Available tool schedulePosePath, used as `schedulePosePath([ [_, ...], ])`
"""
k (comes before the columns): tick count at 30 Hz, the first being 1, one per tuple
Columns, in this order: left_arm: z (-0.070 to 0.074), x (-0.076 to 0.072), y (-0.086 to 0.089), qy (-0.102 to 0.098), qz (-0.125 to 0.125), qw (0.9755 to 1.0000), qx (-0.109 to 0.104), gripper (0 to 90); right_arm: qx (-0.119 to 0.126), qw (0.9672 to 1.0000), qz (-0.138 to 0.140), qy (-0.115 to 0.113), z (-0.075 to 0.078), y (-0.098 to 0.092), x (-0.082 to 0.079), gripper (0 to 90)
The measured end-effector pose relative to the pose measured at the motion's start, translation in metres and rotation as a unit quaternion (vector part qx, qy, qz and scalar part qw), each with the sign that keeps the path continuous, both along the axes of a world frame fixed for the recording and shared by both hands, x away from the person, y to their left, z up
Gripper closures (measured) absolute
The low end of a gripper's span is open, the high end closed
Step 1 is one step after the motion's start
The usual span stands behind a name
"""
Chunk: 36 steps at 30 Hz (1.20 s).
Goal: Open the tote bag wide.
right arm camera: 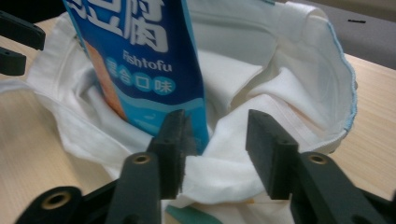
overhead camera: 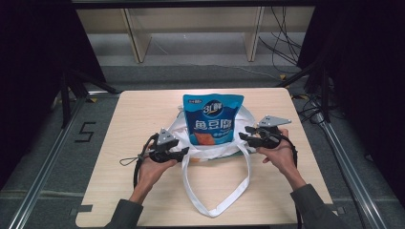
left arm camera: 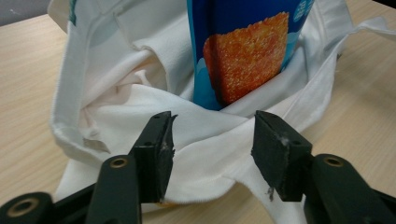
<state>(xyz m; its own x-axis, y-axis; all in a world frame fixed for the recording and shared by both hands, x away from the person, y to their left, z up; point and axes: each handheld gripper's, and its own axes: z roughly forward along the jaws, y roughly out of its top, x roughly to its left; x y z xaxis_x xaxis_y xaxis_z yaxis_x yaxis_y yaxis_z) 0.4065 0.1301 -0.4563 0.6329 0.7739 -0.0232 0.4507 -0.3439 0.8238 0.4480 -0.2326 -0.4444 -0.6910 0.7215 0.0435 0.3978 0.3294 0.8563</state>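
Snack bag: blue fish tofu pouch stands upright in my white tote bag, near the middle of the wooden table; its top half rises clear of the cloth.
Pouch face: white characters and an orange picture of the food; in my right gripper view the word "Fishtofu" reads on it.
Tote bag: slumped low around the pouch, mouth open, cloth rumpled in folds; a thin blue edge runs along its rim in my right gripper view.
Straps: one long white strap loops from the bag toward my side of the table and lies flat on the wood.
Left gripper: my left gripper sits just beside the bag's left edge, in my left hand; in its own view the jaws stand apart with white cloth behind the gap, the pads not pressing on it.
Right gripper: my right gripper is at the bag's right edge, in my right hand; in its own view the jaws are parted, with the pouch's lower corner and bag cloth beyond them, nothing pinched.
Table: pale wood, bare around the bag.
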Motion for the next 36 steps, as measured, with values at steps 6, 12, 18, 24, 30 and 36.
schedulePosePath([
  [6,0.003,-0.011,0.016,0.000,0.019,0.9998,-0.006,41.3,0.018,0.9997,0.013,-0.005,0.005,-0.002,-0.012,52.2],
  [12,-0.002,-0.022,0.033,-0.005,0.021,0.9995,-0.022,39.8,-0.011,0.9994,0.021,-0.024,0.006,0.003,-0.026,48.8],
  [18,-0.012,-0.032,0.037,-0.008,0.030,0.9985,-0.044,36.9,-0.012,0.9996,0.015,-0.019,0.001,0.002,-0.041,47.0],
  [24,-0.014,-0.048,0.036,-0.008,0.026,0.9987,-0.043,32.5,-0.007,0.9996,-0.004,-0.025,-0.005,-0.009,-0.053,44.7],
  [30,-0.012,-0.062,0.034,-0.009,0.020,0.9986,-0.048,27.4,-0.004,0.9997,-0.017,-0.018,-0.008,-0.019,-0.059,43.6],
  [36,-0.017,-0.070,0.035,-0.002,0.019,0.9986,-0.050,25.9,-0.008,0.9994,-0.020,-0.027,-0.011,-0.024,-0.062,42.7],
])
